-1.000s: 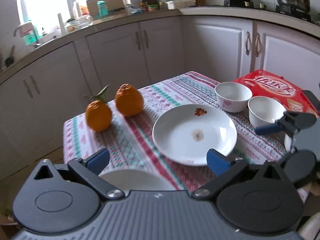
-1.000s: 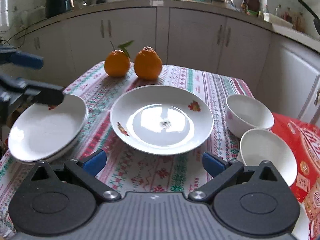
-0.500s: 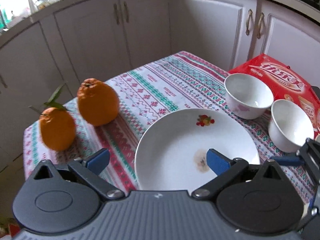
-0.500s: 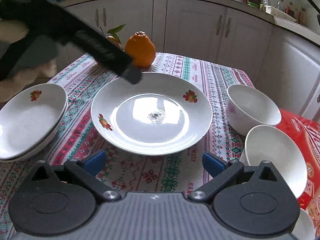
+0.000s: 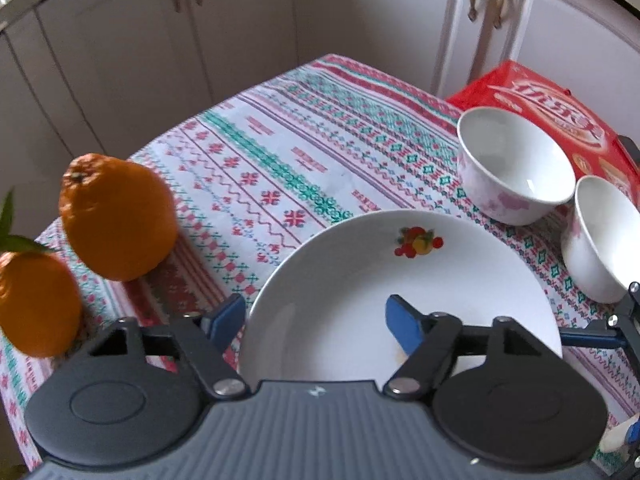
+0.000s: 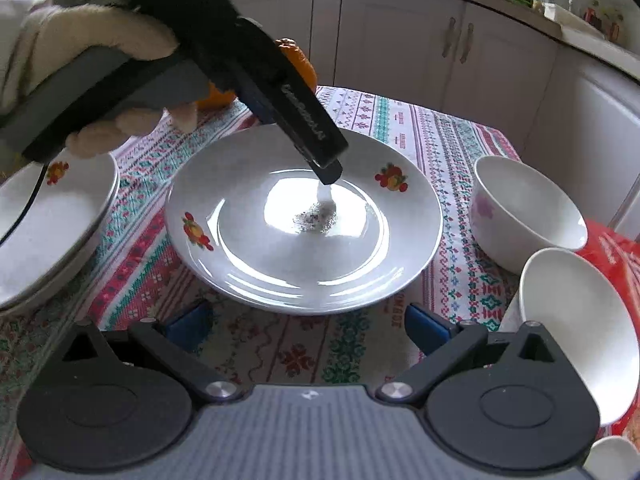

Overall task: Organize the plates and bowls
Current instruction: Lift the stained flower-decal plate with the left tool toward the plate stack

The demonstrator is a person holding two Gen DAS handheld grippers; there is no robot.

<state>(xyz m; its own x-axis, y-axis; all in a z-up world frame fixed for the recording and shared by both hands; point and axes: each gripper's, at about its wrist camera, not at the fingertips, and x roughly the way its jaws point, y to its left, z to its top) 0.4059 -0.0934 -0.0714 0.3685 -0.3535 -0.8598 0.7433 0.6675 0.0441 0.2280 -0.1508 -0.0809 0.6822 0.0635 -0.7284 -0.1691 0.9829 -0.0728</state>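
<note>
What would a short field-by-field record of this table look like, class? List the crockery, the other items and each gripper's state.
Centre plate: fruit motif, alone on the tablecloth
Plate stack: beside it, at the table's edge
Bowls: two, far bowl and near bowl, empty, by the red packet
Oranges: two, side by side
Left gripper: jaws have just been closing, centre plate's rim between them, not clamped
Right gripper: open, nothing between
</note>
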